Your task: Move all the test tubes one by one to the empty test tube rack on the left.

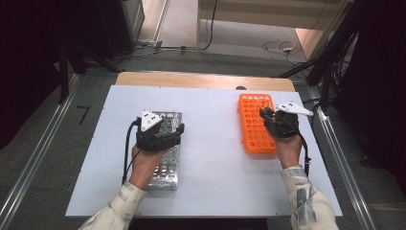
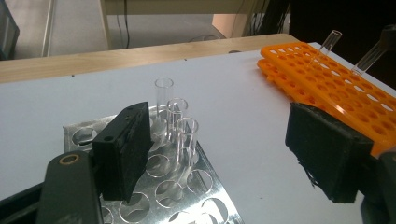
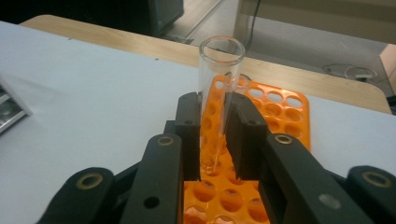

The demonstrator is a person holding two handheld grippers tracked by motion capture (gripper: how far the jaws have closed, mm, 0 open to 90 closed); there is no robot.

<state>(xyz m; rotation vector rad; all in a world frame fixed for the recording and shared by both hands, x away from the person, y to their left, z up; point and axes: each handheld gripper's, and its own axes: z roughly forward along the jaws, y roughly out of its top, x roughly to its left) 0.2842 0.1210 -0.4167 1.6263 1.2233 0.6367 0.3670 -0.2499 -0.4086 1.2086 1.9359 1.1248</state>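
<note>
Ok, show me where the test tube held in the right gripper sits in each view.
High view: hard to make out; the right gripper is over the orange rack's right edge.
Left gripper view: held test tube, top right, above that rack.
Right gripper view: centre, upright between the jaws.
Shared landmark: the orange rack.

Metal rack [image 1: 165,158] left on white board [image 1: 210,143], three tubes [image 2: 180,126] standing in its far end. Plastic rack [image 1: 256,124] right (well apart), one tube [image 2: 327,44] in far corner.

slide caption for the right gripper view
Right tongs clamp a clear glass tube above the orange rack.
</note>
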